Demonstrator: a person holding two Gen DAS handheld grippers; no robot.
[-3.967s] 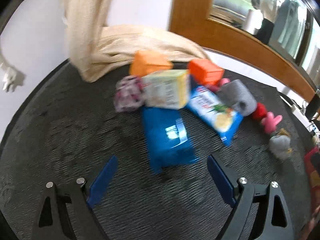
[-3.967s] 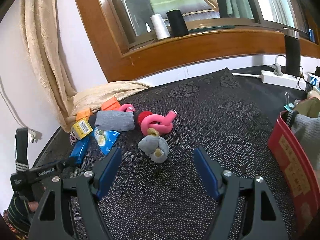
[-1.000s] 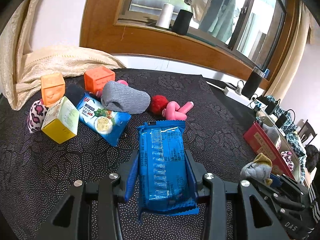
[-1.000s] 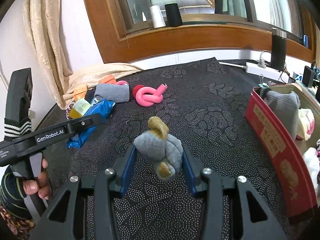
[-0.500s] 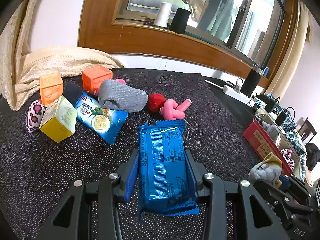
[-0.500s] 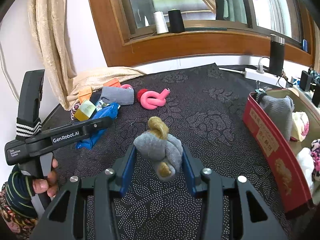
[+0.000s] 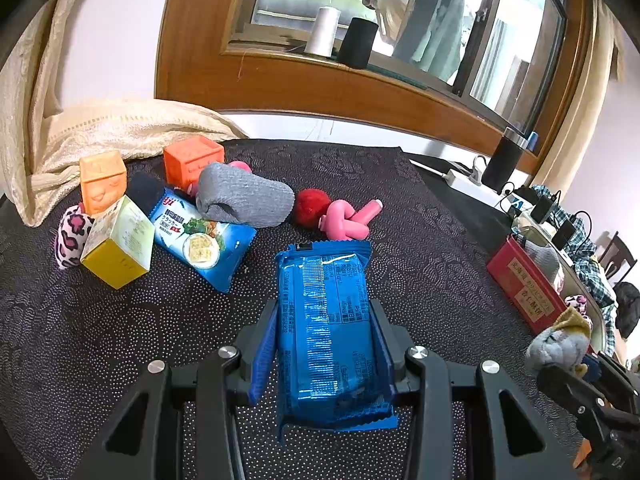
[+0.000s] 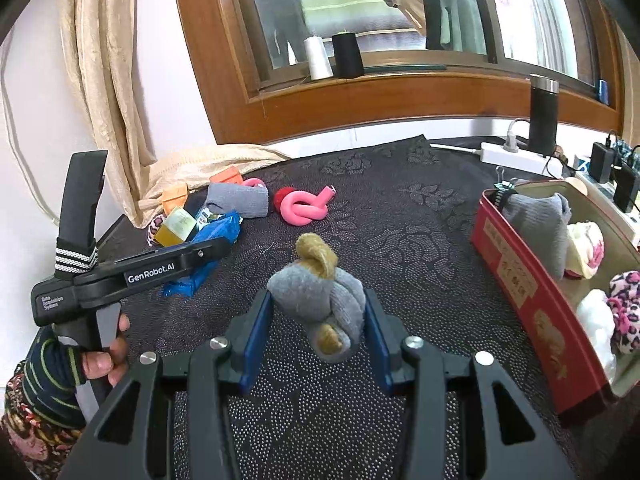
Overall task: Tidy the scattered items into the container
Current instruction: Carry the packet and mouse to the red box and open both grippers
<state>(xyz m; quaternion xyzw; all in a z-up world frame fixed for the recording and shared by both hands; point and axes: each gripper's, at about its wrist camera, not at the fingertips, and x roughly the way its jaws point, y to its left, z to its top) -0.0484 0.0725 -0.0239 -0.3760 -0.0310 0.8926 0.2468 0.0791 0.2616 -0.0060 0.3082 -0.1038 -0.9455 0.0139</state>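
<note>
My left gripper point(image 7: 324, 344) is shut on a blue snack packet point(image 7: 328, 332), held above the dark patterned table. A grey and tan sock ball point(image 8: 320, 300) sits between the fingers of my right gripper point(image 8: 316, 336), which is shut on it. The red tin container point(image 8: 520, 292) stands at the right with several socks inside. In the left wrist view the red tin container point(image 7: 528, 288) shows far right, and the sock ball point(image 7: 560, 340) hangs near it. Scattered at the back left lie a grey sock roll point(image 7: 244, 196), a cracker packet point(image 7: 200, 236), a yellow box point(image 7: 120, 248) and a pink knotted toy point(image 7: 348, 220).
Two orange cubes point(image 7: 192, 164) and a leopard-print sock point(image 7: 70, 236) lie by the cream curtain point(image 7: 120, 128). A red pompom point(image 7: 312, 208) rests beside the pink toy. A power strip point(image 8: 516, 156) and black bottle point(image 8: 542, 112) stand behind the tin. A hand point(image 8: 104, 356) holds the left gripper's handle.
Both grippers have closed on their items since four seconds ago and lifted them. Over the last second both have drifted right, bringing the red tin nearer.
</note>
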